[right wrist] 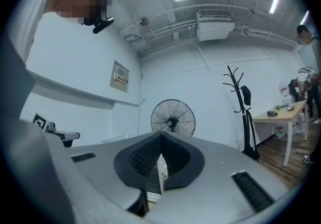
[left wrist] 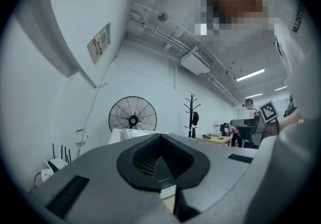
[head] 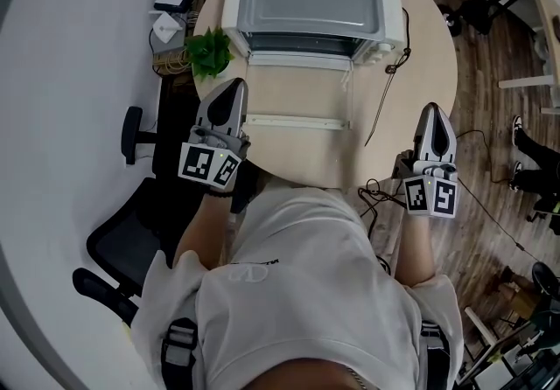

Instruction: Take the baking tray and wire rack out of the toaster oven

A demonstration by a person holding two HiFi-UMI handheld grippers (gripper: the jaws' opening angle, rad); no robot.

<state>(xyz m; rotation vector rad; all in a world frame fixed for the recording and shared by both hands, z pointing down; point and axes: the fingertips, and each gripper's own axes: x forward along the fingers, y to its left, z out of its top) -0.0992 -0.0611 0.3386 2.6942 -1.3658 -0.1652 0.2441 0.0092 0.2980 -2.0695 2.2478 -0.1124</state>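
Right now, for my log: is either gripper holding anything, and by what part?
Nothing is held: the left gripper and the right gripper are both shut and empty.

One toaster oven (head: pixel 311 3), one round table (head: pixel 429 56), one plant (head: pixel 208 52), one chair (head: pixel 122 244), two claws (head: pixel 231 89) (head: pixel 434 110).

A white glossy toaster oven (head: pixel 311 8) sits on a smooth pale wooden table (head: pixel 297 148).
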